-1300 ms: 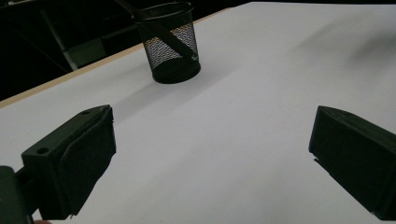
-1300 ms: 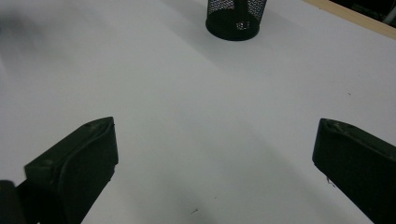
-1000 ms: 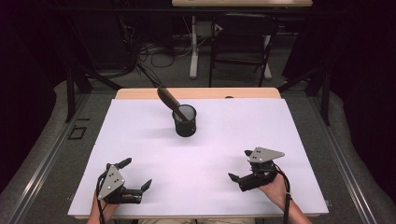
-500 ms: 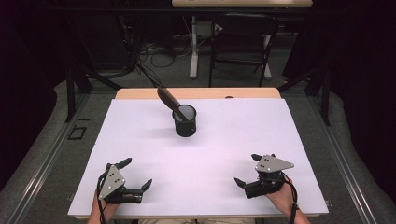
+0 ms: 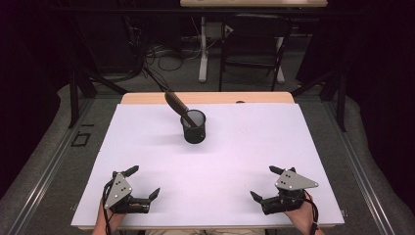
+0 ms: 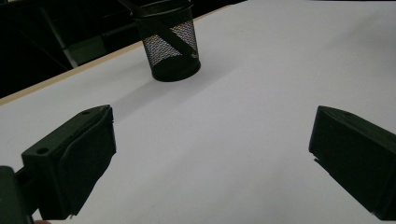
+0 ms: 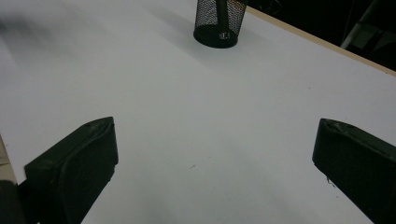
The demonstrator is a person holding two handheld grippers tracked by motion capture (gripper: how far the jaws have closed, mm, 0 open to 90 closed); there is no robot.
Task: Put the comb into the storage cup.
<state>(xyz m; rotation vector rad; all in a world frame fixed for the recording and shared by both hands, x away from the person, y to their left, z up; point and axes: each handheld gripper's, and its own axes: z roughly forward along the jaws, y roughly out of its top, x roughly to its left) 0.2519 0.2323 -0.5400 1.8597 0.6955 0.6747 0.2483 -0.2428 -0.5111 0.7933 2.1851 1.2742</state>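
The left gripper (image 5: 144, 182) rests low over the near left part of the white table (image 5: 244, 147), its jaws spread wide with nothing between them. The right gripper (image 5: 265, 183) sits over the near right part, its jaws likewise wide apart and empty. In the left gripper view the gap (image 6: 212, 149) frames bare white surface; the right gripper view (image 7: 215, 154) shows the same. The black mesh cup (image 5: 193, 127) stands upright toward the far middle of the table, well apart from both grippers. A dark tool (image 5: 177, 105) leans in it, its upper end tilted out over the cup's far-left rim.
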